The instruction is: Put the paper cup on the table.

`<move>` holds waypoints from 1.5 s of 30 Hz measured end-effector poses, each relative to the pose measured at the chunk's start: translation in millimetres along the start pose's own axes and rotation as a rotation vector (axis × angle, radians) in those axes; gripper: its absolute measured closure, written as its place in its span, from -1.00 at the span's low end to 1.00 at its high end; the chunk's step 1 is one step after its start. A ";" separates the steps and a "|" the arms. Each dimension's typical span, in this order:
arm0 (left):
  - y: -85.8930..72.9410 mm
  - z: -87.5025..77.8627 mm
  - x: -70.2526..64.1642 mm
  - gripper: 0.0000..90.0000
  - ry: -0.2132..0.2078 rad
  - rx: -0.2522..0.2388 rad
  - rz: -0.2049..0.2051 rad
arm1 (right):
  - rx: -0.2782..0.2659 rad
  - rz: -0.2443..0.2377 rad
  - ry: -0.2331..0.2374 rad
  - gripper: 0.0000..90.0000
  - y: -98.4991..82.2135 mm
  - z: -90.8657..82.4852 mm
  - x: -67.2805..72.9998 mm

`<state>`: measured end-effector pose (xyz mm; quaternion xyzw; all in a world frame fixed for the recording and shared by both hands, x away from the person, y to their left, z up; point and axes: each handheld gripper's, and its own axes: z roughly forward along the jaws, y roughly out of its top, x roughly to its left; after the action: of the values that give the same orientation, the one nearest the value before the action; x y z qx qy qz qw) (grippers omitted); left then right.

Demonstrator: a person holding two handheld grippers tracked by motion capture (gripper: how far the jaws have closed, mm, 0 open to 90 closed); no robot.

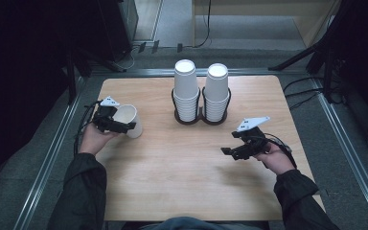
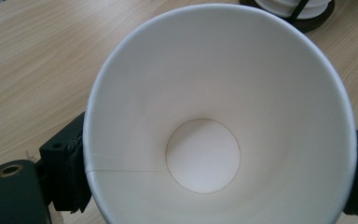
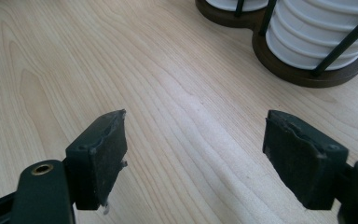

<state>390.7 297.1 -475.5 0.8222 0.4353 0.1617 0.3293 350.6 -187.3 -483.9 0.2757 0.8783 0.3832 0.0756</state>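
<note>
Left gripper point(image 1: 116, 122) holds a paper cup point(image 1: 129, 120) at the table's left side; right gripper point(image 1: 235, 151) idle.

The cup is tilted, its open mouth toward the left gripper's camera, with the jaws clamped on its outer wall from both sides; in the left gripper view the cup point(image 2: 219, 121) shows its round base and side seam. The right gripper point(image 3: 193, 154) hangs over bare wood, jaws apart, nothing between them. Two stacks of cups point(image 1: 200, 91) stand in a dark holder point(image 1: 201, 118) at the far middle of the table point(image 1: 182, 182), well apart from both grippers.
</note>
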 end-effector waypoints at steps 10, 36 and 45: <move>0.4 0.0 0.2 -1.00 -0.046 0.007 -0.020 | -0.001 0.000 -0.003 -0.51 0.5 -1.7 -0.5; 12.2 -38.2 3.4 -1.00 -0.103 -0.077 -0.151 | 0.002 -0.014 0.012 -0.49 2.3 -3.0 1.6; 24.2 -62.1 -5.3 -1.00 -0.105 -0.072 -0.135 | -0.001 -0.018 0.014 -0.49 3.9 -3.5 1.9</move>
<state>368.2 307.9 -413.5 0.7860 0.4657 0.1114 0.3910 349.5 -186.2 -478.5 0.2651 0.8811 0.3849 0.0728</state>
